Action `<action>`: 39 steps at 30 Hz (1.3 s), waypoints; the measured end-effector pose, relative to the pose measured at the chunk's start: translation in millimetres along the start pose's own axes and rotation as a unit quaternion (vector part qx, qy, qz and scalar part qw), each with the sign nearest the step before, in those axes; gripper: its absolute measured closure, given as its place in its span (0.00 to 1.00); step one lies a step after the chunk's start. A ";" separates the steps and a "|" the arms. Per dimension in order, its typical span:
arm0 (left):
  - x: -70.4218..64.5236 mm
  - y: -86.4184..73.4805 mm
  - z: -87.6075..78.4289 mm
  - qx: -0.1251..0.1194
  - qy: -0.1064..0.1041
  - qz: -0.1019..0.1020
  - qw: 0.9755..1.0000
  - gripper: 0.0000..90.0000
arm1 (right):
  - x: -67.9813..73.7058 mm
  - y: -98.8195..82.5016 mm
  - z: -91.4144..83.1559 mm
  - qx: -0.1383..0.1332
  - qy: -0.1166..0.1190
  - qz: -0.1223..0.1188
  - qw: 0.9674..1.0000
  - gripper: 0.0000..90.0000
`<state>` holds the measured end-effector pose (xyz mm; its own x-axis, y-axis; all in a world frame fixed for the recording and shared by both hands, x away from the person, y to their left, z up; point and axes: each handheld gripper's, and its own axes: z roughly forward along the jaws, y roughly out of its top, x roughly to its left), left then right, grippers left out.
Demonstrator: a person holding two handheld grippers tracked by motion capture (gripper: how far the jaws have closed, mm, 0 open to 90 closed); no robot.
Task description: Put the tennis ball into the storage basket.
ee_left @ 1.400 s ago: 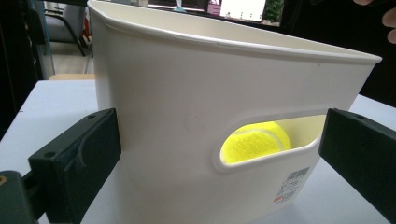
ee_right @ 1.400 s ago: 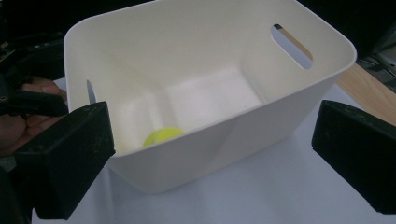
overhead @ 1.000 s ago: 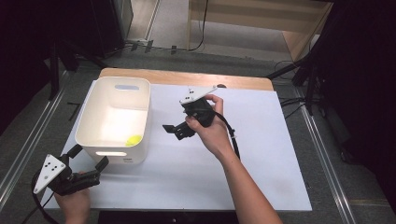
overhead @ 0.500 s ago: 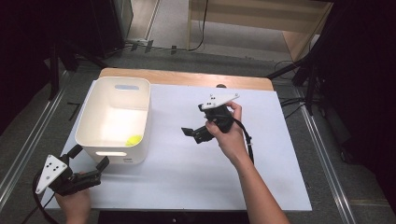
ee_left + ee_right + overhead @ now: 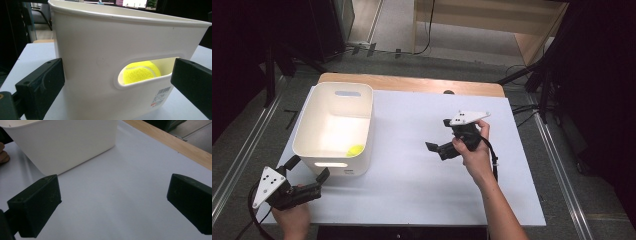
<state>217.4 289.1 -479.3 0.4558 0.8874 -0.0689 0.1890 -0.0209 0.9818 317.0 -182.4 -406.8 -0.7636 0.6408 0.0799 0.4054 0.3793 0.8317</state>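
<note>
A white plastic bin [image 5: 337, 127] stands on the left part of the white table top. A yellow tennis ball [image 5: 355, 149] lies inside it at the near right corner; the ball [image 5: 138, 72] shows through the handle slot in the bin's near wall [image 5: 105, 45]. My left gripper [image 5: 307, 170] is open just in front of that near wall, jaws wide apart with nothing between them. My right gripper [image 5: 438, 149] is open above the middle of the table, right of the bin [image 5: 65, 142], pointing left toward it and holding nothing.
The white sheet [image 5: 422, 185] covers the table; a wooden strip [image 5: 412, 84] runs along its far edge. Metal rails and cables lie on the floor at both sides. A barcode label [image 5: 160, 96] sits low on the bin's near wall.
My right gripper has drawn away from the bin, moving right and a little toward the person. The left gripper has stayed in place.
</note>
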 end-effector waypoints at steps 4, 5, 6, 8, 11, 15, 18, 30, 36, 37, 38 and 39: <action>-0.6 -0.3 0.1 0.001 0.002 0.003 1.000 0.00 | -5.6 -11.7 -7.6 -0.004 -0.005 0.008 1.000 0.00; -1.0 -0.4 0.2 0.001 0.003 0.003 1.000 0.00 | -6.7 -14.4 -9.4 -0.005 -0.008 0.011 1.000 0.00; -1.2 -0.4 0.2 0.002 0.004 0.004 1.000 0.00 | -7.8 -17.1 -11.0 -0.006 -0.009 0.012 1.000 0.00; -1.4 -0.5 0.1 0.002 0.006 0.005 1.000 0.00 | -9.6 -22.6 -14.2 -0.008 -0.010 0.016 1.000 0.00; -2.3 -0.8 0.2 0.002 0.007 0.006 1.000 0.00 | -12.7 -30.6 -18.7 -0.011 -0.015 0.021 1.000 0.00; -3.2 -1.2 0.4 0.001 0.010 0.008 1.000 0.00 | -17.4 -42.3 -25.5 -0.017 -0.021 0.027 0.999 0.00; -4.1 -1.4 0.2 0.003 0.014 0.012 1.000 0.00 | -20.8 -52.3 -31.5 -0.020 -0.026 0.033 0.999 0.00; -7.2 -2.4 0.5 0.005 0.023 0.021 0.999 0.00 | -33.3 -91.5 -54.5 -0.030 -0.047 0.053 0.997 0.00; -8.8 -2.9 0.4 0.006 0.029 0.027 0.999 0.00 | -39.1 -117.6 -66.3 -0.034 -0.062 0.070 0.995 0.00; -8.9 -2.9 0.3 0.006 0.030 0.028 0.999 0.00 | -40.7 -122.1 -68.9 -0.033 -0.064 0.071 0.995 0.00; -9.0 -3.1 0.4 0.005 0.029 0.028 0.999 0.00 | -40.8 -123.8 -69.9 -0.033 -0.065 0.074 0.995 0.00; -9.1 -3.1 0.3 0.005 0.029 0.028 0.999 0.00 | -41.3 -128.0 -72.5 -0.034 -0.069 0.074 0.994 0.00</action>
<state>213.0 281.0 -481.7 0.4144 0.9101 -0.0031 0.1730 -0.0754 0.9820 260.2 -305.9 -476.7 -0.6194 0.7739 0.1323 0.4698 0.2302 0.8522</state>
